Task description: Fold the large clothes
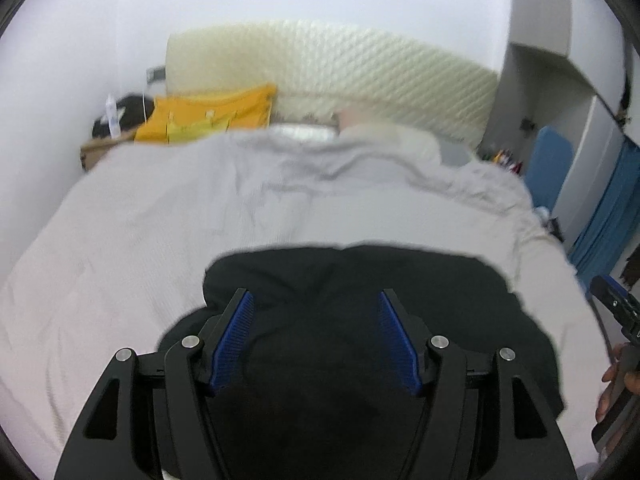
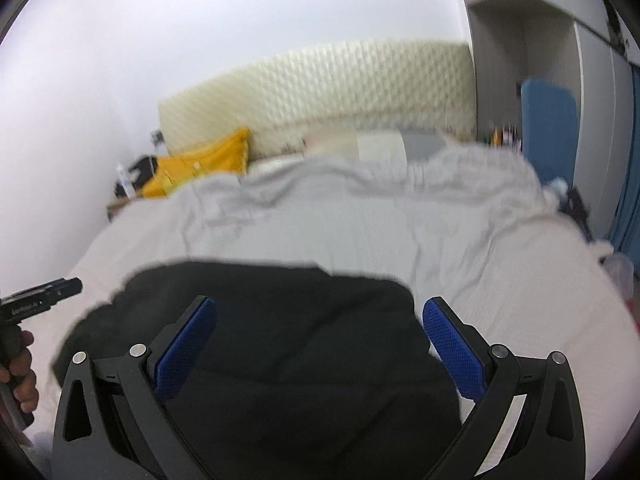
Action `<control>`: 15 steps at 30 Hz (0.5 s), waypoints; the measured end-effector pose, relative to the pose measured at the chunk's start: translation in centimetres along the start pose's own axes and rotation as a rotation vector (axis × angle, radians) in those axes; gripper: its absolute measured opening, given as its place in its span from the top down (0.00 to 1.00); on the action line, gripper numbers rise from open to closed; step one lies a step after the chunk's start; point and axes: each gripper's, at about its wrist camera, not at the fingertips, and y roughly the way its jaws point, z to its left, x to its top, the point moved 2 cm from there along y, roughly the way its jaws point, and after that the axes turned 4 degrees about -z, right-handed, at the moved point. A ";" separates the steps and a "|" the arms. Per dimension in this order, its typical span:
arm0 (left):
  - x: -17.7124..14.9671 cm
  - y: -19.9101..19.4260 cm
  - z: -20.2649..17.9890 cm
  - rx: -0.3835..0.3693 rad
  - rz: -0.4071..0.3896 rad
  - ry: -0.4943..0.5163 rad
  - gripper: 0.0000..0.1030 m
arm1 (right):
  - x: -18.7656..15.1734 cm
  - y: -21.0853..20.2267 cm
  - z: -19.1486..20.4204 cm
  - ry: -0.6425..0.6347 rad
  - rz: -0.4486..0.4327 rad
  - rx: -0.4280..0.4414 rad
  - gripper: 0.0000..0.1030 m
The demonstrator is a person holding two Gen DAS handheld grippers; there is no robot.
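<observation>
A black garment lies in a folded heap on the near part of a bed with a pale grey cover. My left gripper hovers above the garment's left half, its blue pads wide apart with nothing between them. The same black garment shows in the right wrist view, where my right gripper stands open over its right half, also empty. Each view catches the other gripper at its edge, held in a hand. Both pictures are blurred.
A quilted cream headboard stands at the far end. A yellow cushion and dark items sit at the far left. A blue board and blue curtain stand to the right by a white wardrobe.
</observation>
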 end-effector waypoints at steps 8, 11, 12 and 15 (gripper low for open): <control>3.9 -13.4 -2.6 -0.085 -0.167 0.034 0.37 | 6.5 -12.4 3.9 -0.059 -0.203 0.034 0.00; 4.4 -17.5 -3.5 -0.090 -0.211 0.061 0.37 | 7.6 -16.7 5.4 -0.079 -0.271 0.061 0.00; 4.3 -18.9 -3.8 -0.092 -0.220 0.073 0.37 | 7.8 -18.1 5.9 -0.084 -0.290 0.068 0.00; 3.9 -22.1 -4.6 -0.106 -0.237 0.097 0.37 | 7.7 -21.4 6.9 -0.084 -0.332 0.086 0.00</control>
